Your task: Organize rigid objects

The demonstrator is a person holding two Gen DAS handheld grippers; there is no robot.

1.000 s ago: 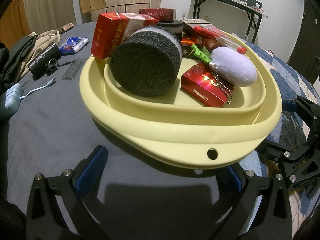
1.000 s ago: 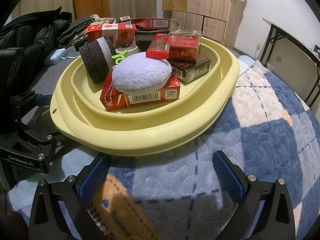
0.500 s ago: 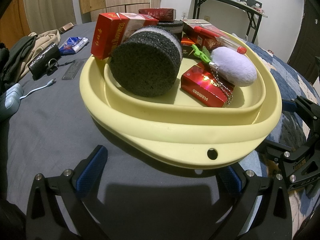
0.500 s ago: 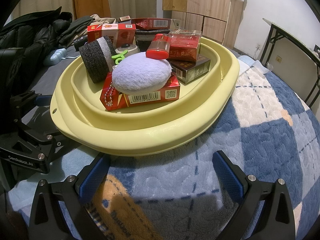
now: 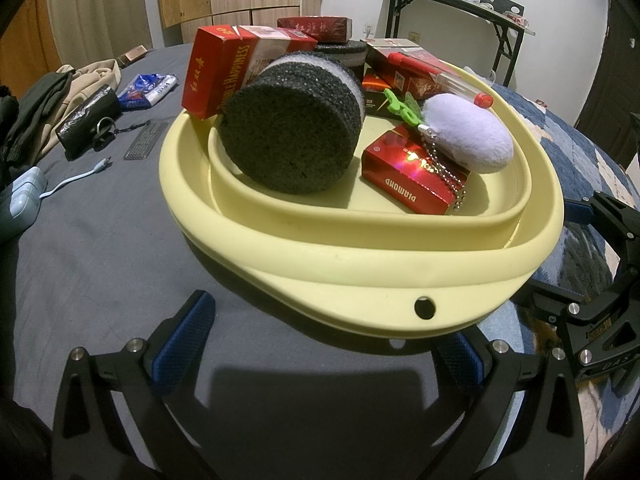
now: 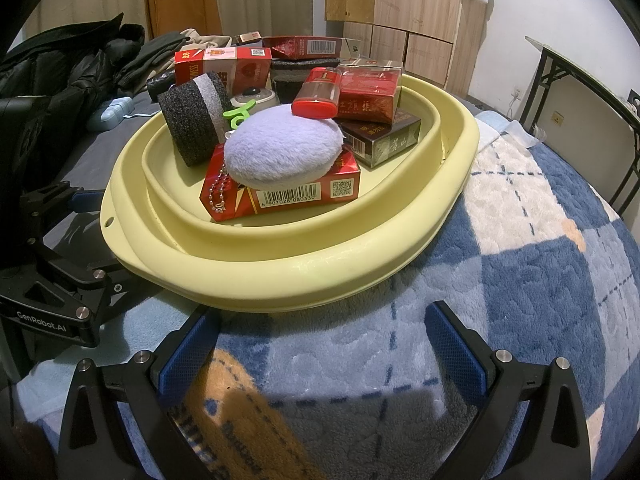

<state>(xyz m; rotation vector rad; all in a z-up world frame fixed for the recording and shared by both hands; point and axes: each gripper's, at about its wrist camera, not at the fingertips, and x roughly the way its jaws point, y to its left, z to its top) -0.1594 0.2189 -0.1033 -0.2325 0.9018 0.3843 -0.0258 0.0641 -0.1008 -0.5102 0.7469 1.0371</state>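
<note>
Your bed [image 5: 100, 248] carries the yellow basin [image 5: 360, 264], clothes [image 5: 44, 104], a charger cable [image 5: 76, 178] and a checked blanket [image 6: 520, 264].

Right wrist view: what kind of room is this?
Likely a bedroom: the yellow basin sits on a plaid fleece blanket, clothes are piled behind, and wooden wardrobes line the wall.

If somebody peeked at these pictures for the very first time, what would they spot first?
Probably the big yellow basin in the middle of the bed, piled with red boxes. A fluffy lilac pom-pom rests on top of the nearest red box, and a black foam cylinder lies on its side against the basin's left wall.
</note>
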